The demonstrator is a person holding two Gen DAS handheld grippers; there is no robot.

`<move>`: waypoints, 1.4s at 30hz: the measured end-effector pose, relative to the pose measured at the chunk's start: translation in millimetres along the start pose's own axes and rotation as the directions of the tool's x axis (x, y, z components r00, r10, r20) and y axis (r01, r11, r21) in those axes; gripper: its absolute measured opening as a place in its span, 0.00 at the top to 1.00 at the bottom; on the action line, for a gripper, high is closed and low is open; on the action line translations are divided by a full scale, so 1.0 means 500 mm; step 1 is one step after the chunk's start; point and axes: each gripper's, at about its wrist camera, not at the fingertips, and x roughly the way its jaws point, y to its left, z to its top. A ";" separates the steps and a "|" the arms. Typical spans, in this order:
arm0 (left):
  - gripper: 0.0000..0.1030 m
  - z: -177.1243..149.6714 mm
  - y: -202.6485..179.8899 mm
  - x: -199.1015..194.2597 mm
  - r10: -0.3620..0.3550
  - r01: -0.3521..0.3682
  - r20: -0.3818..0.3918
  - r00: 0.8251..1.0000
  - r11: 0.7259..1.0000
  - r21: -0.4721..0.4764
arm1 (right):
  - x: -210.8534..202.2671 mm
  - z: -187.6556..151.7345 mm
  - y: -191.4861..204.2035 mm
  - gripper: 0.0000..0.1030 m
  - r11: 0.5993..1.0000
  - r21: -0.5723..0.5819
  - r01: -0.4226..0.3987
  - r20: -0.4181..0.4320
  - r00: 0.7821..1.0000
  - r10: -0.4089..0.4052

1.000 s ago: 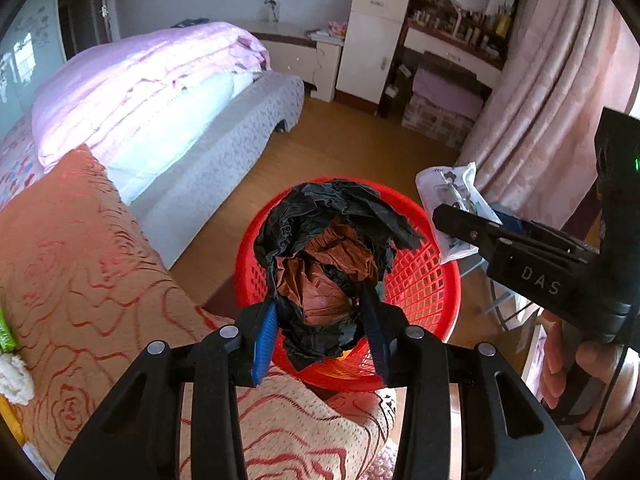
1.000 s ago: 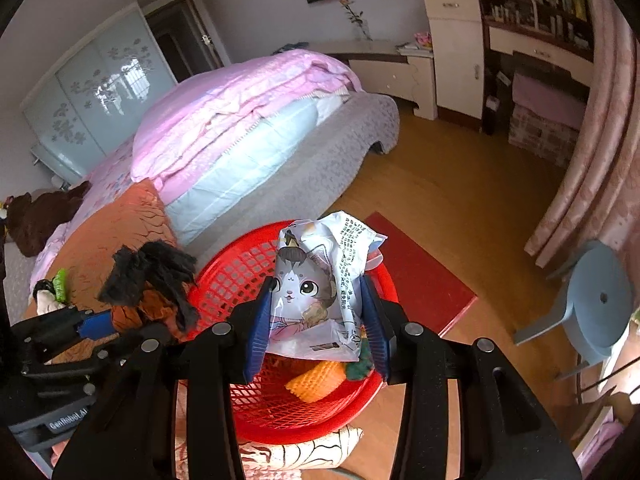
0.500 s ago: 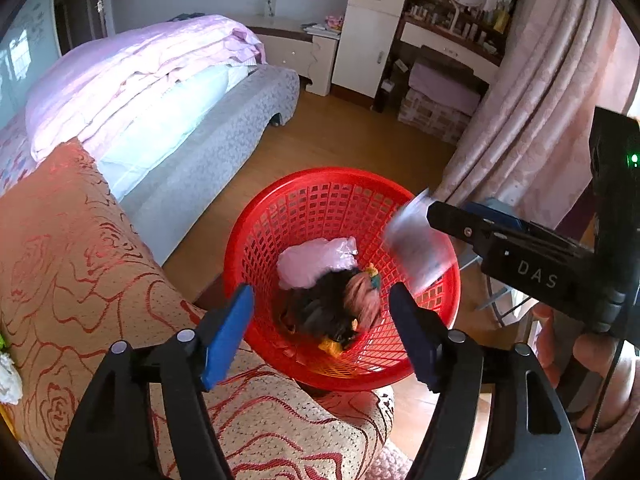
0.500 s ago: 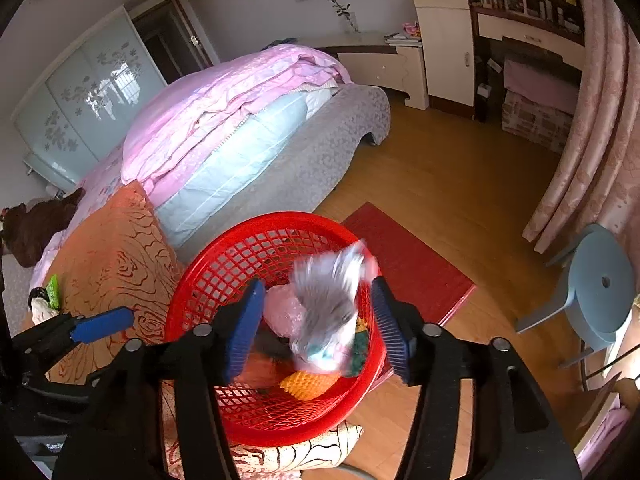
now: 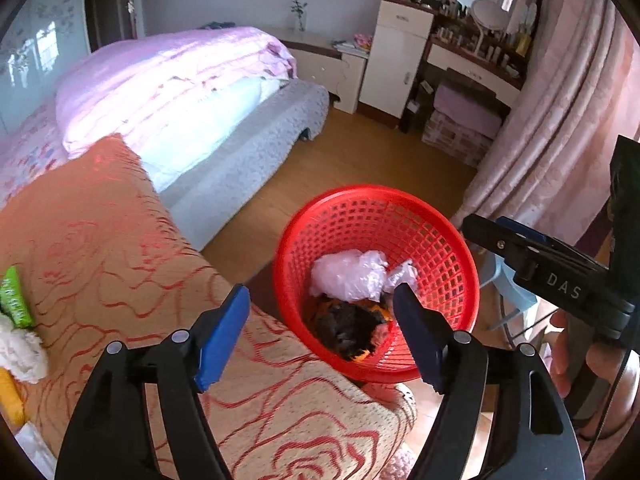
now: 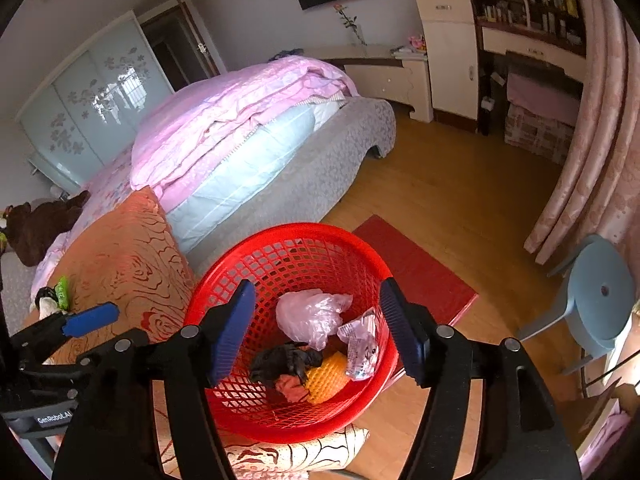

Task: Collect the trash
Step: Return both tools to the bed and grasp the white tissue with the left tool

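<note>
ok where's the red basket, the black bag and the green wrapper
red basket (image 6: 320, 232), right wrist view, on its far rim
black bag (image 6: 286, 362), right wrist view, middle of the crumpled bag inside the basket
green wrapper (image 5: 14, 298), left wrist view, middle of the wrapper on the orange cover

**Bright room, bendy edges**

Daylight fills the room. The pink quilt (image 5: 176, 80) shines almost white with glare. The wardrobe doors (image 6: 96, 100) mirror a bright window. Both pictures look sharp, but they curve at the edges, with black corners.
</note>
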 end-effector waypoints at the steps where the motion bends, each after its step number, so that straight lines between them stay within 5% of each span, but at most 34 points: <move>1: 0.28 -0.001 0.002 -0.006 0.008 -0.008 0.008 1.000 1.000 -0.002 | -0.005 0.001 0.007 0.39 1.000 -0.009 -0.001 0.007 1.000 0.001; 10: 0.24 -0.038 0.049 -0.085 0.112 -0.110 0.084 0.990 0.993 -0.031 | -0.039 -0.009 0.080 0.35 0.994 -0.090 -0.054 0.046 0.997 0.059; 18: 0.23 -0.094 0.161 -0.147 0.214 -0.203 0.055 0.975 0.966 -0.159 | -0.042 -0.055 0.183 0.31 0.973 -0.189 -0.135 0.005 0.990 0.138; 30: 0.23 -0.223 0.358 -0.264 0.393 -0.372 -0.032 0.919 0.839 -0.398 | -0.054 -0.113 0.316 0.31 0.924 -0.297 -0.240 -0.076 0.971 0.228; 35: 0.23 -0.274 0.403 -0.265 0.395 -0.390 -0.090 0.914 0.800 -0.456 | -0.054 -0.130 0.335 0.31 0.916 -0.310 -0.256 -0.096 0.967 0.237; 42: 0.24 -0.294 0.423 -0.248 0.368 -0.375 -0.110 0.923 0.801 -0.467 | -0.047 -0.139 0.346 0.31 0.912 -0.317 -0.262 -0.112 0.965 0.238</move>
